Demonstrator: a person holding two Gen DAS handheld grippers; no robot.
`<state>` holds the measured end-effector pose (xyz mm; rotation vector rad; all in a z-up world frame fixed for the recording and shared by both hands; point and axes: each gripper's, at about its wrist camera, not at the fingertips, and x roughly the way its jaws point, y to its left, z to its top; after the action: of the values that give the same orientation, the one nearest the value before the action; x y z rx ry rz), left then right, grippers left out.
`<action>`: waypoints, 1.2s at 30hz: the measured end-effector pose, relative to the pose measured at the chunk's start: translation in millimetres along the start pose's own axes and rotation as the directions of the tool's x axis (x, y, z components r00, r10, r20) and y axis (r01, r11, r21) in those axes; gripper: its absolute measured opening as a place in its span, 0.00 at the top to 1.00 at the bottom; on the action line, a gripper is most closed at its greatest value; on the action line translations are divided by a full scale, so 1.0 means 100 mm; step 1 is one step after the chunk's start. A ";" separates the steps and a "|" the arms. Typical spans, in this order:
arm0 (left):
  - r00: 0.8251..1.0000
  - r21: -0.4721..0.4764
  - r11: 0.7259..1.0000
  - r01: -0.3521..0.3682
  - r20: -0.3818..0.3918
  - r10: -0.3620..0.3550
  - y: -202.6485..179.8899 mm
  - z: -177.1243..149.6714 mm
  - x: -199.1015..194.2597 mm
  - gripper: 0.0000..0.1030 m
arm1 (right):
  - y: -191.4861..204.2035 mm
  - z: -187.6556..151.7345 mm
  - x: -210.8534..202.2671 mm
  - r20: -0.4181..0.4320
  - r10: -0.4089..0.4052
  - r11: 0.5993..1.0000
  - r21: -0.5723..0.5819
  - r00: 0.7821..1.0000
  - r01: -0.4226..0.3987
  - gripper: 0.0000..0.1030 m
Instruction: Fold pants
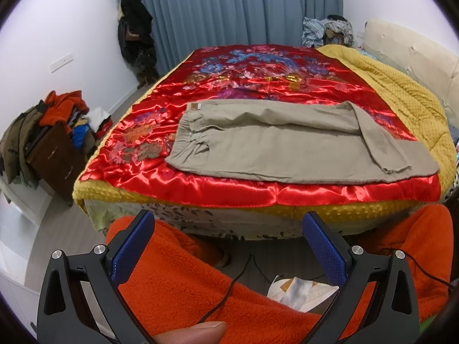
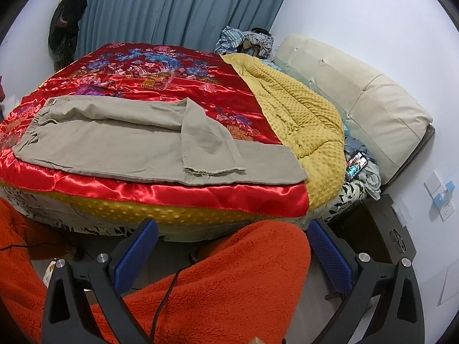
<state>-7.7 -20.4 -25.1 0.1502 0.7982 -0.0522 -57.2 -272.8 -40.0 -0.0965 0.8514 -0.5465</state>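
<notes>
Beige pants (image 1: 275, 140) lie flat on a red satin bedspread (image 1: 243, 86), waistband to the left, legs stacked, one leg end folded back toward the front. They also show in the right wrist view (image 2: 123, 140). My left gripper (image 1: 229, 226) is open and empty, held back from the bed's near edge above orange fleece. My right gripper (image 2: 232, 232) is open and empty too, low in front of the bed, well short of the pants.
A yellow dotted blanket (image 2: 298, 109) covers the bed's right side by a cream headboard (image 2: 358, 91). A phone (image 2: 357, 164) lies on bedding there. Clothes pile on a brown cabinet (image 1: 54, 149) at left. Blue curtains (image 1: 229, 8) hang behind. A cable (image 1: 229, 286) crosses the orange fleece (image 1: 186, 286).
</notes>
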 end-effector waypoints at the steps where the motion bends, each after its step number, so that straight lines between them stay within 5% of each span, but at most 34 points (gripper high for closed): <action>1: 1.000 0.000 1.000 0.000 0.000 0.000 0.00 0.00 0.00 0.00 | -0.01 0.00 0.00 -0.001 0.000 1.000 0.000 1.000 0.000 0.00; 7: 1.000 0.027 0.999 0.030 -0.009 -0.029 -0.03 0.02 0.02 0.00 | -0.01 0.01 -0.01 0.018 0.078 0.997 0.007 0.997 -0.078 0.00; 11: 0.997 0.031 0.999 0.037 0.065 -0.039 0.00 0.23 -0.07 0.00 | -0.20 0.06 -0.13 0.200 0.261 0.960 0.052 0.944 -0.276 0.00; 14: 0.985 0.022 0.997 0.072 0.156 -0.074 -0.01 0.53 -0.17 0.00 | -0.62 0.21 -0.30 0.463 0.268 0.931 0.101 0.845 -0.351 0.00; 17: 0.969 -0.010 0.996 0.091 0.233 -0.087 -0.08 0.82 -0.15 0.00 | -1.00 0.38 -0.18 0.686 0.304 0.882 0.061 0.662 -0.468 0.00; 18: 0.970 -0.022 0.995 0.100 0.226 -0.093 -0.12 0.91 -0.08 0.00 | -1.03 0.45 -0.02 0.685 0.300 0.877 0.077 0.664 -0.475 0.00; 19: 0.973 -0.031 0.994 0.107 0.210 -0.098 -0.16 0.96 -0.01 0.00 | -1.01 0.53 0.20 0.631 0.289 0.890 0.100 0.720 -0.445 0.00; 21: 0.982 -0.051 0.991 0.121 0.153 -0.112 -0.25 1.00 0.19 0.00 | -0.77 0.74 0.99 0.291 0.269 0.949 0.084 0.918 -0.304 0.00; 22: 0.983 -0.055 0.990 0.133 0.131 -0.125 -0.28 0.97 0.27 0.00 | -0.66 0.73 1.29 0.188 0.283 0.952 0.061 0.940 -0.299 0.00; 27: 0.990 -0.017 0.990 0.138 -0.025 -0.138 -0.47 0.68 0.80 0.00 | -0.15 0.60 2.13 -0.029 0.446 0.894 0.060 0.895 -0.444 0.07; 36: 0.978 0.000 0.997 0.071 -0.196 -0.070 -0.54 0.39 1.43 0.00 | 0.49 0.62 3.20 -0.238 0.325 0.921 -0.143 0.915 -0.364 0.44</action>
<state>113.9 -78.0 -106.8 0.1350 1.0006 -0.1086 179.0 -397.6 -233.0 -0.0550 1.0982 -0.1429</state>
